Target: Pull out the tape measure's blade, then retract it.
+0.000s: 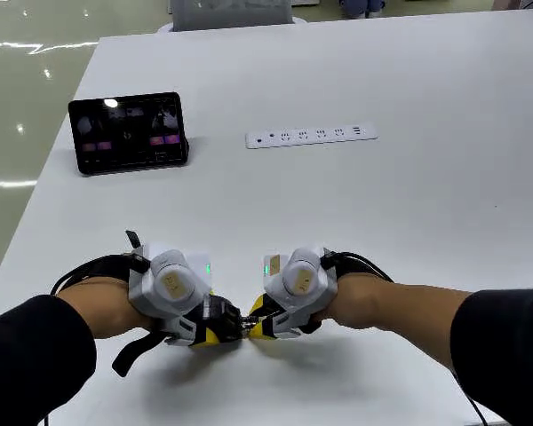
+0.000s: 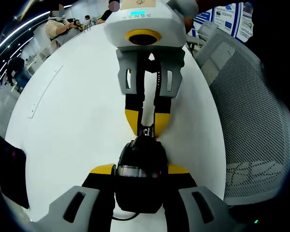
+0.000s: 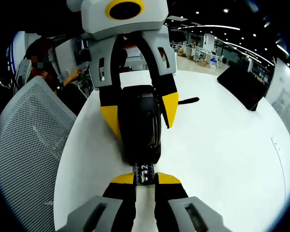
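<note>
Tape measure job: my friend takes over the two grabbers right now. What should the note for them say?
Left gripper: shut on the tape measure, holding its black case just above the table.
Right gripper: shut on the blade, pinching it right by the case.
The two grippers face each other, tip to tip, near the front edge of the table.
Done: case and blade are both gripped, and just a short bit of the blade is out.
Left: pull the grippers apart to draw the blade out, then let it slide back in.
</note>
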Demonstrator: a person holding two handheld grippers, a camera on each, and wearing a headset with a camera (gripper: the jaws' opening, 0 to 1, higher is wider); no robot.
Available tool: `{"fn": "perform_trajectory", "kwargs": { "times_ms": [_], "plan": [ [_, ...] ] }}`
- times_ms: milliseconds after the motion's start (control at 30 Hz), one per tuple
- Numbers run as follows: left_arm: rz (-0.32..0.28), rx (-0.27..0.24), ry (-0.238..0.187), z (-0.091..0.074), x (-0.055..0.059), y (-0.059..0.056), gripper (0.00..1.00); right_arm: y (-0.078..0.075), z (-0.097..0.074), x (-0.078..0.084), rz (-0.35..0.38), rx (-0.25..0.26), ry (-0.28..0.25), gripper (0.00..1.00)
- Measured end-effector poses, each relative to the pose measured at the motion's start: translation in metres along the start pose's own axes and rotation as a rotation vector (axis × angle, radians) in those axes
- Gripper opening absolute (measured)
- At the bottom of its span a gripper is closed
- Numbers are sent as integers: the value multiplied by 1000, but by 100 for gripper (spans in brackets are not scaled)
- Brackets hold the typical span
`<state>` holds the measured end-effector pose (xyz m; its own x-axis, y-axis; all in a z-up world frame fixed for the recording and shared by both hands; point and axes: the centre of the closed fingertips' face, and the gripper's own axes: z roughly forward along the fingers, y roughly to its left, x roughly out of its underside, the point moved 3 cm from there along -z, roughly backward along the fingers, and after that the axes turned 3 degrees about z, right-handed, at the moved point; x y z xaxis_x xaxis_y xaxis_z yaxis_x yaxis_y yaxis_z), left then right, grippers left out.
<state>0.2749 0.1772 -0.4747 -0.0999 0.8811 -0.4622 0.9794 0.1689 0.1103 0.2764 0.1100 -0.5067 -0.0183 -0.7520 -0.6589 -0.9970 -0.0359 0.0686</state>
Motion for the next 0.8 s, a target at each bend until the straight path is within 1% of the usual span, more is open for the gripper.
{"fn": "perform_trajectory", "kwargs": {
  "times_ms": [400, 800],
  "plan": [
    [-2, -2, 4, -1, 0, -1, 32, -1, -3, 3, 10, -7, 11, 11],
    [-4, -3, 5, -1, 0, -2, 33, 0, -9, 6, 1, -13, 26, 11]
  ]
}}
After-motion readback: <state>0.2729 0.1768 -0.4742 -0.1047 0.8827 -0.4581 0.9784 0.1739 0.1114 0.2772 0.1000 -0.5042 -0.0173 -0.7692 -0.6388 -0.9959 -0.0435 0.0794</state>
